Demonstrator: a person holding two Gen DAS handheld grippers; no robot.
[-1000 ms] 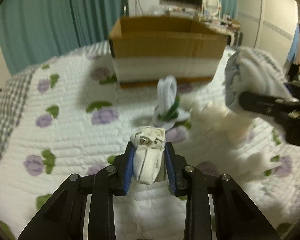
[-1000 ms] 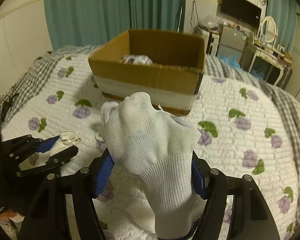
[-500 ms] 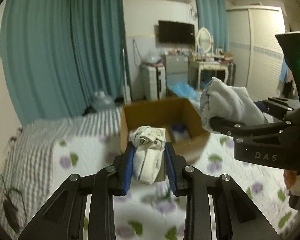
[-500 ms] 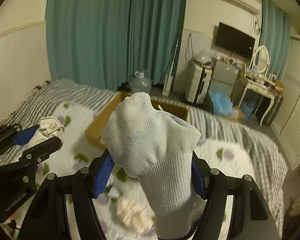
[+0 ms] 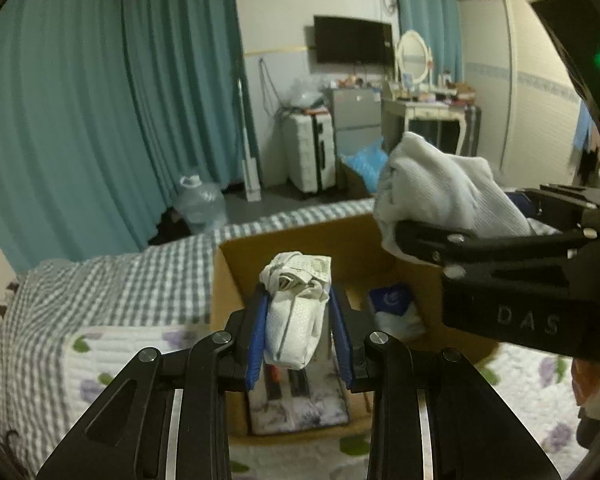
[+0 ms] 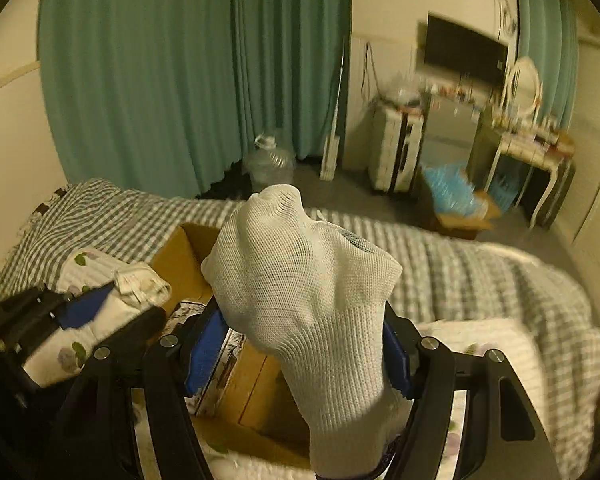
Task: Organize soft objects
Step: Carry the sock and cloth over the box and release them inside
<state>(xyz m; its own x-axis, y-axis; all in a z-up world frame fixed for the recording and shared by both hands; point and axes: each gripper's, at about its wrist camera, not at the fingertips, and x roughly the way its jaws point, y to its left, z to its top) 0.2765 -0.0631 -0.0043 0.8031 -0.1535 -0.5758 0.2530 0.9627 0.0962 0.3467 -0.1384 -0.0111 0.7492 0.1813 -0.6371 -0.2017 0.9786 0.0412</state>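
A: Where are the soft things?
B: Above the open box: left tool clamps a cloth bundle; right tool clamps a white sock.

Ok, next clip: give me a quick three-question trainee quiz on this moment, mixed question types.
1. True or false: the left gripper is shut on a small folded cloth bundle.
2. Multiple choice: what does the right gripper hold? A) a white knit glove B) a blue towel C) nothing.
3. Short answer: which container lies below both grippers, and is it empty?

Key
1. True; the blue pads press the bundle from both sides.
2. A; the white knit glove stands up between the fingers.
3. The open cardboard box. Not empty: a blue-and-white packet and a floral-printed item already lie inside.
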